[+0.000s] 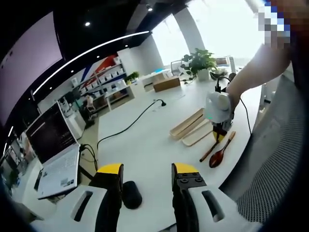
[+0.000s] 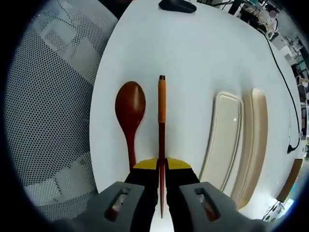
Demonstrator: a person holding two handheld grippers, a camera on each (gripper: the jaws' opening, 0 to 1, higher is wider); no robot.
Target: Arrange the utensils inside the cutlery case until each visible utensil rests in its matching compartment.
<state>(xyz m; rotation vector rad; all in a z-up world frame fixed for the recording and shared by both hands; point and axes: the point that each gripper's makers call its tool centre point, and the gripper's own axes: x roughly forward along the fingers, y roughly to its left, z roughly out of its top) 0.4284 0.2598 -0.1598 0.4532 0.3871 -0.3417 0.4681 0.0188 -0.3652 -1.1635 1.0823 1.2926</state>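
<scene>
A brown wooden spoon (image 2: 130, 108) lies on the white table (image 2: 193, 53) near its edge. Right beside it lie dark chopsticks (image 2: 161, 111) with an orange-brown upper part, and my right gripper (image 2: 161, 166) is shut on their thin end. The wooden cutlery case stands open to the right: a pale tray (image 2: 224, 137) and its lid (image 2: 258, 135) side by side. In the left gripper view, a hand holds the right gripper (image 1: 219, 134) over the spoon (image 1: 219, 154) and chopsticks (image 1: 208, 152), next to the case (image 1: 190, 126). My left gripper (image 1: 147, 171) hangs open, away from them.
A black mouse (image 1: 131, 194) lies just ahead of the left jaws. An open laptop (image 1: 55, 154) stands off the table's left side. A black cable (image 1: 130, 123) runs across the table, with a plant (image 1: 200, 60) at the far end. A mesh chair (image 2: 53, 111) stands by the table edge.
</scene>
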